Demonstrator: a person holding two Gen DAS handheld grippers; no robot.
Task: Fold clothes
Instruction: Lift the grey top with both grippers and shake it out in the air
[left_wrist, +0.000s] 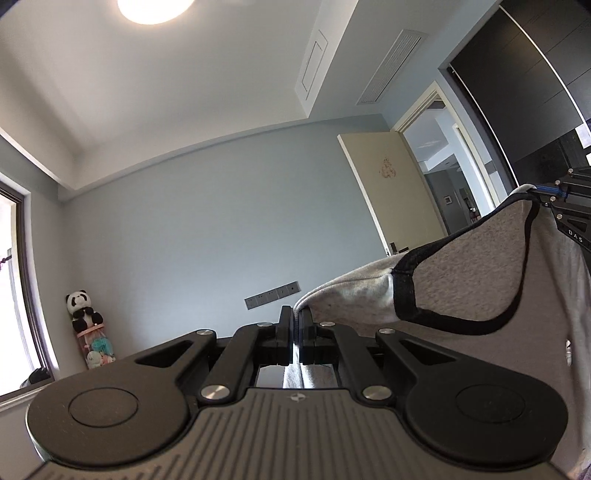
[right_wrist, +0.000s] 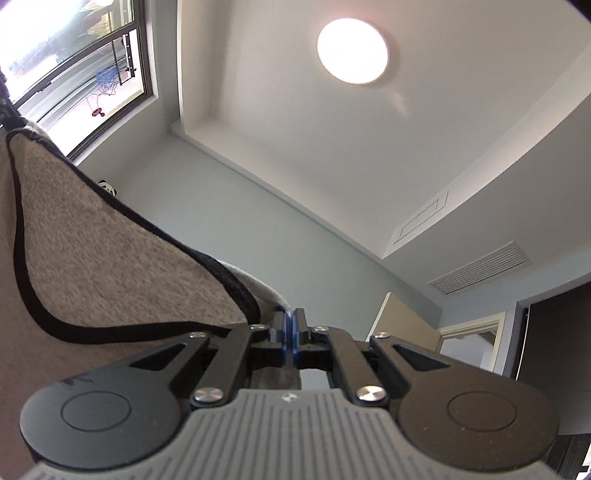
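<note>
A grey T-shirt (left_wrist: 472, 266) with a black neckline trim hangs stretched in the air between both grippers. My left gripper (left_wrist: 294, 315) is shut on one shoulder of the shirt, which runs up and right to my right gripper (left_wrist: 554, 201) at the right edge. In the right wrist view, my right gripper (right_wrist: 290, 317) is shut on the other shoulder, and the shirt (right_wrist: 92, 266) spreads to the left. Both cameras point up toward the ceiling. The lower part of the shirt is hidden.
A blue-grey wall, an open beige door (left_wrist: 399, 192) and a dark wardrobe (left_wrist: 517, 81) stand ahead. A panda toy (left_wrist: 83, 306) sits by the window (right_wrist: 74, 62). A round ceiling lamp (right_wrist: 352, 51) is lit overhead.
</note>
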